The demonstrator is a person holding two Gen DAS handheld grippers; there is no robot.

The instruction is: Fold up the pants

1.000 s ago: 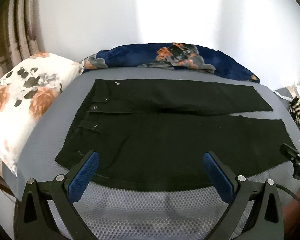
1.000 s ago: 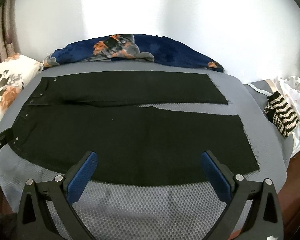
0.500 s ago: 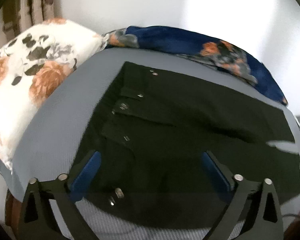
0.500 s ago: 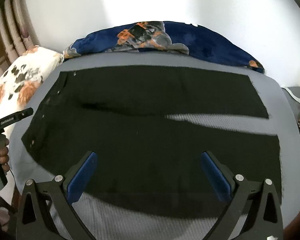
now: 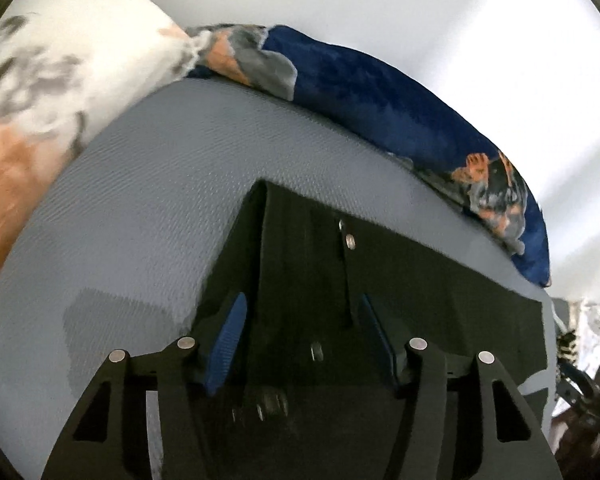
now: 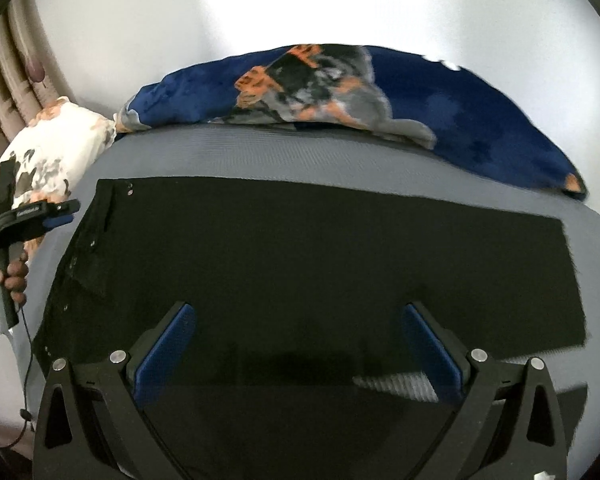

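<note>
The black pants (image 6: 320,264) lie flat on the grey bed (image 5: 148,200), with the long axis going left to right: the waist with its buttons is at the left end, the leg hems at the right end. The two legs lie side by side, one far, one near.

The left gripper (image 5: 300,334) is over the waist end and points steeply down at it. Its jaws have just been closing and now stand about half open, with the waistband cloth between the blue pads (image 5: 226,344); I cannot tell if the pads press on the cloth yet.

The right gripper (image 6: 296,344) stands wide open over the near leg, around the middle of the pants, and holds nothing.

I judge that the left hand (image 6: 8,276) is nearer to its grip, while the right gripper must go down to the near edge.
</note>
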